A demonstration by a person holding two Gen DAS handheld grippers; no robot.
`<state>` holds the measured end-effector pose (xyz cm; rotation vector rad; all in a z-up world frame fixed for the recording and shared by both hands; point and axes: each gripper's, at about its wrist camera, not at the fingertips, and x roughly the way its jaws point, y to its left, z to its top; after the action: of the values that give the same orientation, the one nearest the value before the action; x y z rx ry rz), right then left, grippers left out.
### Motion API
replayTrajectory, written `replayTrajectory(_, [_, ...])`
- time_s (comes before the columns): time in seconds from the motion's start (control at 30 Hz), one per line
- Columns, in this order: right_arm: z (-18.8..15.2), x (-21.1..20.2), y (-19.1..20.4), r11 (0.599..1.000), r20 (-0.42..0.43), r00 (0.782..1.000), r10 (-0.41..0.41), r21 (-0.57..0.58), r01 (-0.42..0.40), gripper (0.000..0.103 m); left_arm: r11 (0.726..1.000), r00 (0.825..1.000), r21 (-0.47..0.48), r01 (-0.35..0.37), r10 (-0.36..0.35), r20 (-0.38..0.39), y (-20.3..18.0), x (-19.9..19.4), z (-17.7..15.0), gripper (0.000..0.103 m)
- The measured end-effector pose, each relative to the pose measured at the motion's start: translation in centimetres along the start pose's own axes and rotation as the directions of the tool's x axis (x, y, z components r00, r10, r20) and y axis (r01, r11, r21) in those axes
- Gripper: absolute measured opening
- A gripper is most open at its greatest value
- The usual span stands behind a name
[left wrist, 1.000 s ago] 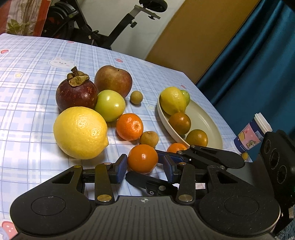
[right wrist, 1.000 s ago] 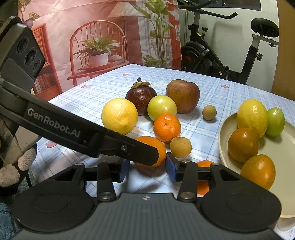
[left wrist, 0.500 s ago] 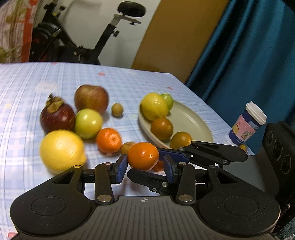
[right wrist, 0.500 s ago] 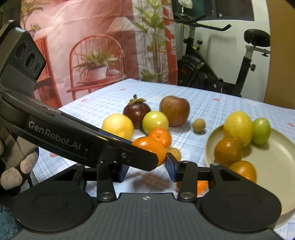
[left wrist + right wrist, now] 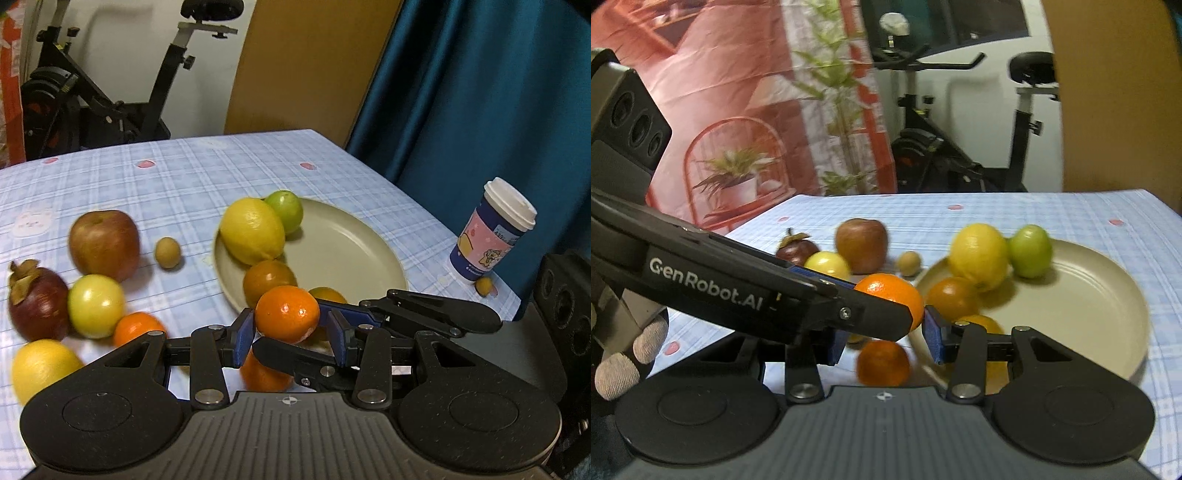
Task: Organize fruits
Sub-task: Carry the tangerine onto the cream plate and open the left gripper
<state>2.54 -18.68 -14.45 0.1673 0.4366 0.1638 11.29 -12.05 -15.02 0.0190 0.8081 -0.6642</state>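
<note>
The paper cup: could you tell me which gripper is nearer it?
Right. The right gripper reaches in from the corner with the cup; the left gripper comes from the side with the apple, farther off.

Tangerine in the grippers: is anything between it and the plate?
Nothing blocks it outright. The held tangerine hangs by the near rim of the plate, but two dark oranges lie just inside that edge; the bare part is beyond them.
</note>
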Motion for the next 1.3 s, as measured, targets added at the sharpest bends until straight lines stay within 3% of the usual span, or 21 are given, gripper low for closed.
replayTrajectory(0.3, [-0.1,-0.1,-1.8,0.997,0.016,0.999,-0.047,0.066,0.046,0.045,0.998,0.999,0.045,-0.036,0.038,-0.034,-1.2,2.6,1.2,0.044])
replayTrajectory(0.8, [0.0,-0.2,-1.4,0.996,0.022,0.997,-0.078,0.034,0.078,0.048,0.998,0.998,0.031,-0.057,0.058,-0.039,-1.2,3.1,1.3,0.046])
replayTrajectory(1.3, [-0.1,-0.5,-1.2,0.996,0.049,0.996,-0.081,0.040,0.079,0.051,0.997,0.996,-0.011,-0.080,0.080,0.045,-0.1,0.6,0.7,0.048])
